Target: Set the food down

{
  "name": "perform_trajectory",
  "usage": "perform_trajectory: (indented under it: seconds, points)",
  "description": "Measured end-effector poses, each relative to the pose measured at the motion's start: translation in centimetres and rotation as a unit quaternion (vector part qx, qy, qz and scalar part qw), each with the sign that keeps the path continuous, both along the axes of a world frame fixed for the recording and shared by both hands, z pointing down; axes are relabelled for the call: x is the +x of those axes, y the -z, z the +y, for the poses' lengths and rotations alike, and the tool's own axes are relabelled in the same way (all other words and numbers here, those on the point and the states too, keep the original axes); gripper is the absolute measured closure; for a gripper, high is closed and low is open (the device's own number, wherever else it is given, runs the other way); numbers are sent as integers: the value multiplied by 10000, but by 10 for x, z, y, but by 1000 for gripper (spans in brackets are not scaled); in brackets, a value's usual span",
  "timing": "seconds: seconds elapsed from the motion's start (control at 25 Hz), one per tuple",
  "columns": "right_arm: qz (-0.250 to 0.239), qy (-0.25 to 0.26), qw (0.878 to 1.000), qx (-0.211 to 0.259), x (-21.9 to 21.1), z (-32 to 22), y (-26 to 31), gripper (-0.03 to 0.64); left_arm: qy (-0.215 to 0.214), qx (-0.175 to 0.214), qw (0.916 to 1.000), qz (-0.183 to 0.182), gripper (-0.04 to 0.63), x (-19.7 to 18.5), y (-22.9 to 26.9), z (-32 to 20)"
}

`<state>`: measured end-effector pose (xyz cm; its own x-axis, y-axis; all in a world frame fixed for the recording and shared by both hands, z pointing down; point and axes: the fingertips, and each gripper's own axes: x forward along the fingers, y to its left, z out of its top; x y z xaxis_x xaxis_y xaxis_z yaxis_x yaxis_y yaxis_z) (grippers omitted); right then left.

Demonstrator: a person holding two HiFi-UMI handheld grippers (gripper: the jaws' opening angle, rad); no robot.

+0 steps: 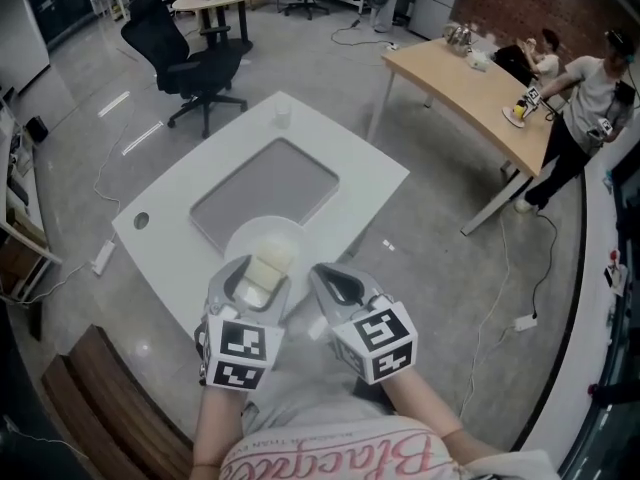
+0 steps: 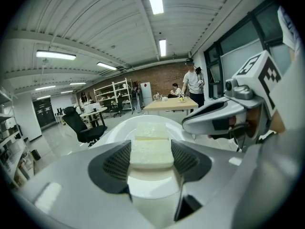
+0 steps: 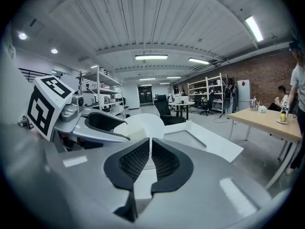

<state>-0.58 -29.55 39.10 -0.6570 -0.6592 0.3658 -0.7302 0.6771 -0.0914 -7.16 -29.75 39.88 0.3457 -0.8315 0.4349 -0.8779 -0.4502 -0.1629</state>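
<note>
So, the food block [image 2: 151,151] is a pale, squarish slab clamped in the left gripper [image 2: 151,162]. The left gripper view shows both dark ribbed pads [image 2: 114,163] pressed flat against its sides, with the jaws standing fairly wide because the slab is wide. Just behind it there's another pale bit sitting on the white plate [image 2: 114,132]; can't tell if it's a separate piece.

From the head view you get what that close-up hides: the slab sits over the near part of the plate, and the plate overlaps the near edge of a grey tray [image 1: 265,183] on the white table [image 1: 345,153]. Whether the slab touches the plate, no view settles.

The right gripper [image 3: 148,162] hangs just beside the left one. Its own view shows the jaws almost together, only a thin slit between them, nothing in it.

Further out, the head view has a small cup [image 1: 283,115], a black office chair [image 1: 190,63] and a wooden table [image 1: 465,88] with people at it.
</note>
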Motion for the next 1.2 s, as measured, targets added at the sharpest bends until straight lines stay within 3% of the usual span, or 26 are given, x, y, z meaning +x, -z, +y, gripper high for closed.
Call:
perform_trajectory:
  seconds: [0.68,0.88,1.2]
  points:
    - [467,192,9973,-535,-41,-133,-67,611,-120,-557,9984,-44,334,-38,-64,-135]
    - [716,73,9925,-986,-43,-161,-110,612,-437,-776,9960,-53,334,-39,-107,-165]
    - [899,117,9851,-1465,-56,-184,-162,612,-473,-1297,9904,-26,333,-48,-166,-188]
